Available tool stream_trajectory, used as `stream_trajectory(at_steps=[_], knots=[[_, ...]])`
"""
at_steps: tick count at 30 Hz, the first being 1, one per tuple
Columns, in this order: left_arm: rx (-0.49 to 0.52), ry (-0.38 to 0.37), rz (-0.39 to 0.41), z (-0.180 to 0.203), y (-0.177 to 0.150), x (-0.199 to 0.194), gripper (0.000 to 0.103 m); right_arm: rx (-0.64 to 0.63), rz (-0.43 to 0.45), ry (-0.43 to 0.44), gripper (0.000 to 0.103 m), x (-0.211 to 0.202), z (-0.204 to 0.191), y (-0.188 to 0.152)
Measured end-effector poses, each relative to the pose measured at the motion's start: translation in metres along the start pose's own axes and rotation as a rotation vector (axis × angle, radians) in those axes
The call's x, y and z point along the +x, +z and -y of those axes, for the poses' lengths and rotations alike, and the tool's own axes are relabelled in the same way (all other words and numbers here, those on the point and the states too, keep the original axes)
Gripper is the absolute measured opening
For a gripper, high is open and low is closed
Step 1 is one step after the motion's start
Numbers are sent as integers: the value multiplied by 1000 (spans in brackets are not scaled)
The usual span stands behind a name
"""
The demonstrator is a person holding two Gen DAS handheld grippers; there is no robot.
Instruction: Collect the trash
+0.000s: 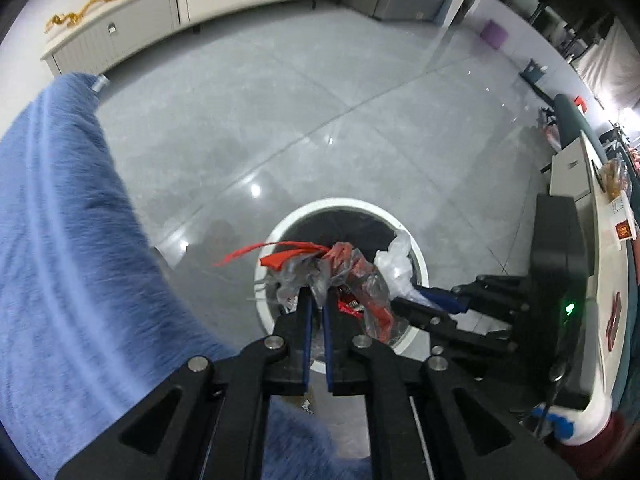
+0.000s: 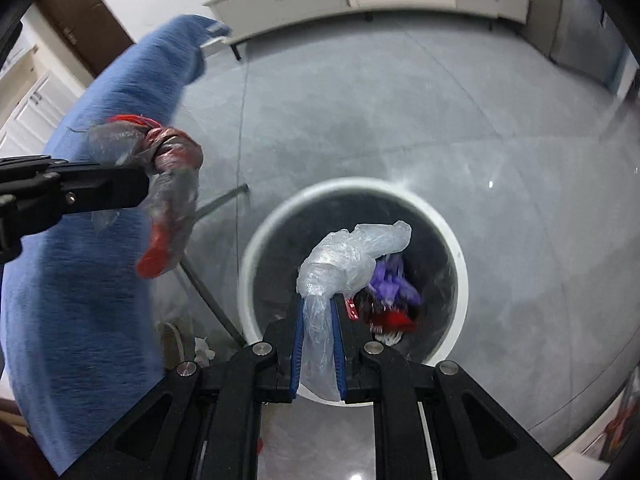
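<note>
A round white trash bin (image 1: 280, 224) (image 2: 452, 236) with a dark inside stands on the grey floor below both grippers. My left gripper (image 1: 317, 294) is shut on a crumpled red and clear plastic wrapper (image 1: 340, 268), held over the bin's mouth; the wrapper also shows in the right wrist view (image 2: 172, 184). My right gripper (image 2: 319, 300) is shut on a clear plastic bag (image 2: 352, 252), held over the bin; that bag shows in the left wrist view (image 1: 394, 264). Purple and red trash (image 2: 394, 296) lies inside the bin.
A blue furry seat or cover (image 1: 68, 248) (image 2: 92, 264) lies to the left of the bin. A white table (image 1: 600, 248) with packets stands on the right. A low white cabinet (image 1: 200, 0) runs along the far wall. A thin metal leg (image 2: 208, 292) stands beside the bin.
</note>
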State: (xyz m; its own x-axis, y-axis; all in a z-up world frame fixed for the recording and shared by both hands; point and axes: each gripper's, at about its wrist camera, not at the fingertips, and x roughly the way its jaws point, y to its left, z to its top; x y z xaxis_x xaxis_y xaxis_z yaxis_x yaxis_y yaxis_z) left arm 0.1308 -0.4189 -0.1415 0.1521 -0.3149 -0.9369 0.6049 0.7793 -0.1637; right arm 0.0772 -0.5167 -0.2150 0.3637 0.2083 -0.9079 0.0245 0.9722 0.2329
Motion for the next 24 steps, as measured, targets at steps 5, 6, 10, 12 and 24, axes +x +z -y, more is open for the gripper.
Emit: stream_trajectory(at_steps=[5, 6, 10, 12, 24], knots=[[-13, -15, -31, 8, 12, 24, 33, 51, -23, -2, 15, 18, 21, -1], [-15, -13, -29, 5, 16, 27, 45, 58, -24, -2, 15, 19, 23, -2], [-38, -17, -30, 4, 17, 34, 46, 85, -23, -1, 33, 21, 29, -7], [-54, -24, -30, -2, 13, 33, 46, 91, -12, -6, 46, 18, 29, -10], [-59, 106, 206, -28, -17, -51, 47, 22, 145, -80, 49, -35, -32, 12]])
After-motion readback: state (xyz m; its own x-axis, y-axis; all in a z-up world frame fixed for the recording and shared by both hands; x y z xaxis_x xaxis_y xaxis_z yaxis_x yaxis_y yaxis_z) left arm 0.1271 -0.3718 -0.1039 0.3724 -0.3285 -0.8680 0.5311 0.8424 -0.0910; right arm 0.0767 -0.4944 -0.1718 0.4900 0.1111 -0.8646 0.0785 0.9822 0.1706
